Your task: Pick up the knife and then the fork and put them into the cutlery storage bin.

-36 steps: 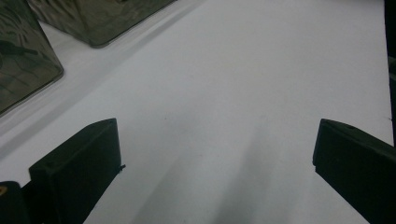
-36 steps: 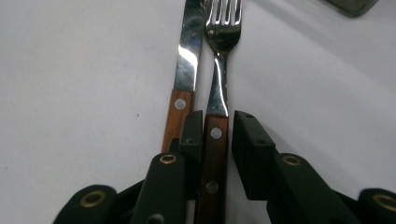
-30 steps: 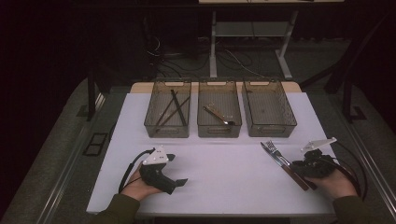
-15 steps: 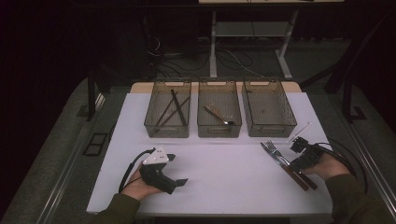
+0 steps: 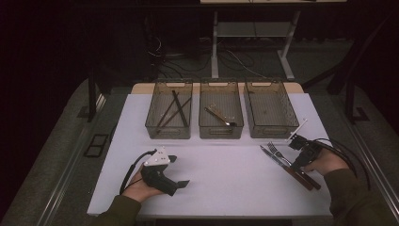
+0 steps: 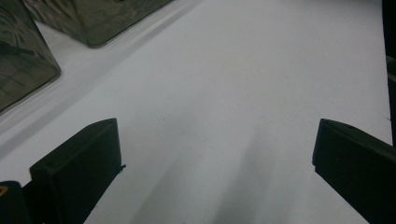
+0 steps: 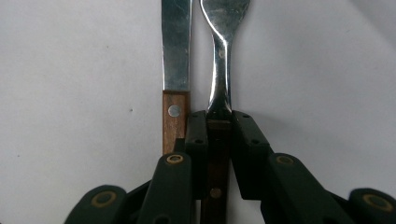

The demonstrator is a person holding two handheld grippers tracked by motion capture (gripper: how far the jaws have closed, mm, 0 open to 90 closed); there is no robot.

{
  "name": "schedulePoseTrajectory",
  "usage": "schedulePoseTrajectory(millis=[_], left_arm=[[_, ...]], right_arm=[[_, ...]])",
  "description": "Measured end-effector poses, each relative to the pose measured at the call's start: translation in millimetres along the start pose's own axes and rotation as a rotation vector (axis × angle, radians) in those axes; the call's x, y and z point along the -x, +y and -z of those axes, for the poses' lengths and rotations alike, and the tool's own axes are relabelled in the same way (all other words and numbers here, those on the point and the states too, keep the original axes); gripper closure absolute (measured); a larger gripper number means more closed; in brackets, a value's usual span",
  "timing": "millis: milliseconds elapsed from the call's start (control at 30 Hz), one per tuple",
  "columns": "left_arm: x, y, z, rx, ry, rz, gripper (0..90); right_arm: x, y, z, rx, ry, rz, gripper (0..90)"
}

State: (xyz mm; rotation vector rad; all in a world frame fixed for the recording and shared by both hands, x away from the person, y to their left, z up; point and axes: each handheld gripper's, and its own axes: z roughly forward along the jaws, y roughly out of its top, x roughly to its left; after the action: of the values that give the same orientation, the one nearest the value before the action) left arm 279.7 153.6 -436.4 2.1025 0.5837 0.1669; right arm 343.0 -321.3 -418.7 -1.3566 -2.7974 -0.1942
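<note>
Gripping the fork [image 7: 219, 70] by its wooden handle, the right gripper [image 7: 219, 135] has its jaws closed on it at the table's right edge, beside the knife [image 7: 176, 70]. Next probably a clean lift toward the empty right bin [image 5: 269, 109]. Left gripper [image 6: 210, 154] rests wide open, empty.

jaws: black, brass rivets | cables: black | sleeves: olive [image 5: 357, 197]

Dim, dark surroundings; bright white table [image 5: 226, 165]; soft shadows, slightly blurred close-ups.
</note>
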Motion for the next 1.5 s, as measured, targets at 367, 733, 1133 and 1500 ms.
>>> schedulePoseTrajectory(millis=[367, 733, 1133, 1500], left_arm=[[-0.4, -0.2, 0.4, 0.002, 0.003, 0.005, 0.3], [-0.8, -0.3, 2.0, 0.009, 0.004, 0.007, 0.1], [-3.9, -2.3, 4.1, 0.024, 0.012, 0.022, 0.0], [-6.2, -4.3, 6.6, 0.029, 0.029, 0.029, 0.0]], right_arm=[[0.4, -15.3, 11.8, 0.203, 0.017, -0.011, 77.5], [0.1, -28.8, 24.1, 0.369, 0.021, -0.005, 77.4], [1.3, -33.3, 33.7, 0.511, 0.026, -0.028, 77.4], [5.0, -37.9, 43.7, 0.653, 0.009, -0.05, 77.4]])
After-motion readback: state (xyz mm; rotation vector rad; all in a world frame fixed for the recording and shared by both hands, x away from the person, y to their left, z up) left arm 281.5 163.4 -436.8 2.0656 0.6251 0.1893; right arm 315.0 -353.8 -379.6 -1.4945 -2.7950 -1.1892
